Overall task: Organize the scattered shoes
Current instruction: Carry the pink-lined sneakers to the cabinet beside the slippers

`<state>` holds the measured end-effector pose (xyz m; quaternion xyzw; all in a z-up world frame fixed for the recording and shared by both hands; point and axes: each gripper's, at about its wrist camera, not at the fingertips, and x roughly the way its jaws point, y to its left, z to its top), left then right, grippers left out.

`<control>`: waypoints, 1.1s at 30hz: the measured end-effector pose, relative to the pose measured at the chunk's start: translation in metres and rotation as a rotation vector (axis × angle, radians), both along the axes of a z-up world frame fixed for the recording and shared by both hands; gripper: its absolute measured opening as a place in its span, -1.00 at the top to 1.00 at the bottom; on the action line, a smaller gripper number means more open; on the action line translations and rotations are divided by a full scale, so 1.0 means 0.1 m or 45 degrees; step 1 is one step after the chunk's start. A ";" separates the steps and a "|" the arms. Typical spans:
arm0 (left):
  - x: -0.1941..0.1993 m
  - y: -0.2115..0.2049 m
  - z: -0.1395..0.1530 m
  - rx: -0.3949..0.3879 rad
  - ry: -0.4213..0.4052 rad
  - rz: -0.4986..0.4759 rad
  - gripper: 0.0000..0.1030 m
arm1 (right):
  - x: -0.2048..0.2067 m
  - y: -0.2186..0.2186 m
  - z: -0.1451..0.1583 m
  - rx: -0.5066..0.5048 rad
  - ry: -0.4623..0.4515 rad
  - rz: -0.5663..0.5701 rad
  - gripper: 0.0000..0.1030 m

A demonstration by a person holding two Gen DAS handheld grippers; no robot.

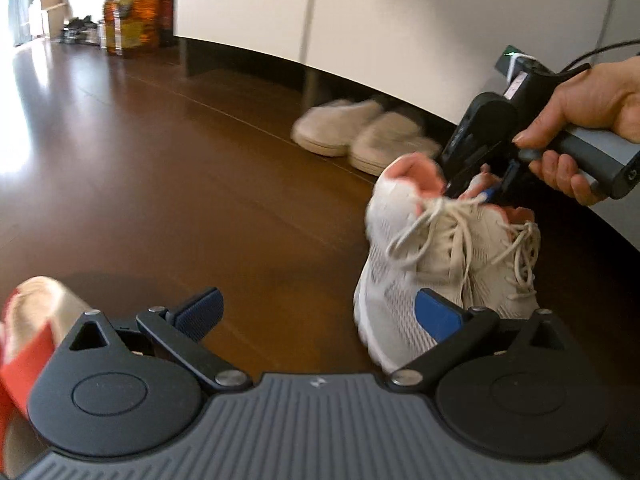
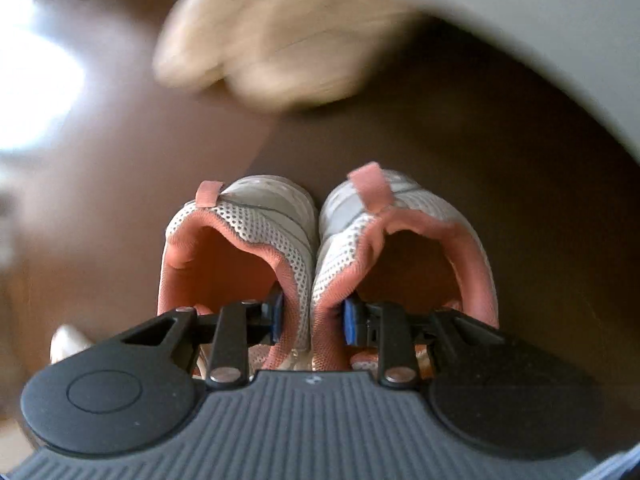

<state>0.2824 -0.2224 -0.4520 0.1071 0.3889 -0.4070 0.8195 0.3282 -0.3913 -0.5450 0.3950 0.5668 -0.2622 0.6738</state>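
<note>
The right gripper is seen from its own wrist camera with one finger inserted in each shoe opening; the adjoining inner collars of the pair of white mesh sneakers are clamped together between the blue pads. The sneakers are positioned side by side, touching, heels directed away from the camera, pink linings and heel tabs exposed. In the left wrist view, the same sneakers are shown over the dark wooden floor, laces loose; whether the soles are in contact with the floor cannot be determined. The right gripper is entered from above at the collars and is held by the right hand. The left gripper is held with its fingers spread apart and nothing between them; its right pad is located just beside the nearer sneaker's toe. A pair of beige slippers is placed beyond the sneakers, at the base of the white cabinet; these slippers appear blurred in the right wrist view.
</note>
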 end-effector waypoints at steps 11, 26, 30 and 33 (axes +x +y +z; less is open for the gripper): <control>-0.13 -0.38 -0.27 0.049 0.097 -0.201 -0.99 | -0.31 0.04 0.46 -0.151 -0.250 0.212 0.11; 0.32 -1.05 -0.53 0.065 0.159 -0.837 -0.99 | -1.26 0.55 -0.06 -0.252 -0.174 1.173 -0.22; 0.45 -1.16 -0.57 0.051 0.226 -0.938 -0.99 | -1.25 0.64 -0.15 -0.302 -0.249 1.347 -0.46; 0.43 -1.27 -0.59 0.054 0.222 -1.007 -0.99 | -1.27 0.56 -0.13 -0.267 -0.282 1.277 -0.46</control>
